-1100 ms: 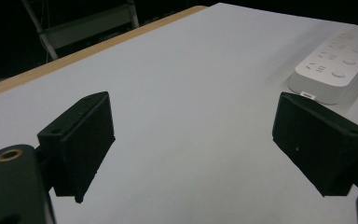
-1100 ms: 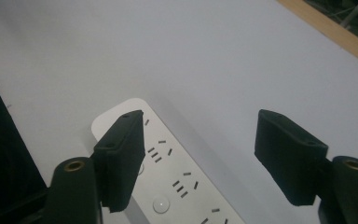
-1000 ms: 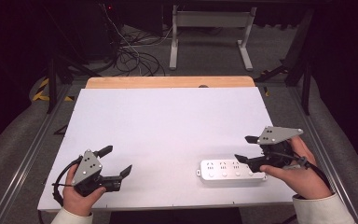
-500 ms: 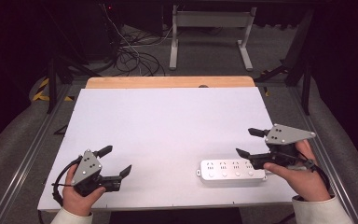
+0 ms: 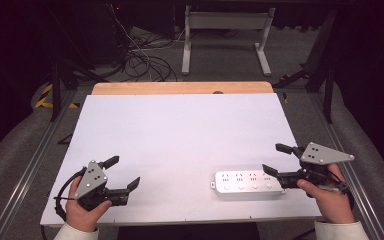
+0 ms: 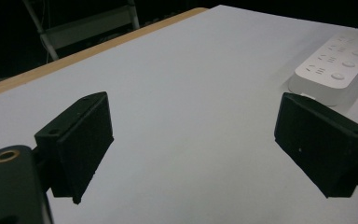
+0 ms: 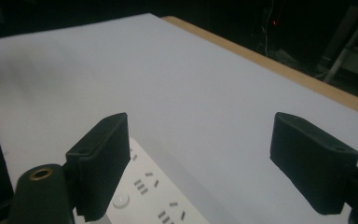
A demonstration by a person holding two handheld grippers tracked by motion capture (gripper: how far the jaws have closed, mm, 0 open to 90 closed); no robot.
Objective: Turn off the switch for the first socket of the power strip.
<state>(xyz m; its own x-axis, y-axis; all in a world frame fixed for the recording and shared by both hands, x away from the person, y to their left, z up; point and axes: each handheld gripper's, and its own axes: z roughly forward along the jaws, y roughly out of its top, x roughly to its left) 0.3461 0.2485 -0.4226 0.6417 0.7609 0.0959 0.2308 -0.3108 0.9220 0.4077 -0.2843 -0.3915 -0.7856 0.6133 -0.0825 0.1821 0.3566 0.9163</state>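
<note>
Right gripper (image 5: 278,159), fingers spread and empty, has drawn back to the right end of the power strip (image 5: 248,182), one finger above that end. Left gripper (image 5: 122,173), fingers apart and empty, is unmoved, well left of the strip. White surface (image 5: 180,135); dark room, cables (image 5: 142,60) on floor beyond.

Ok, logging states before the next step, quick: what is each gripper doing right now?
Left gripper: open, holding nothing.
Right gripper: open, holding nothing, at the right end of the power strip.
</note>
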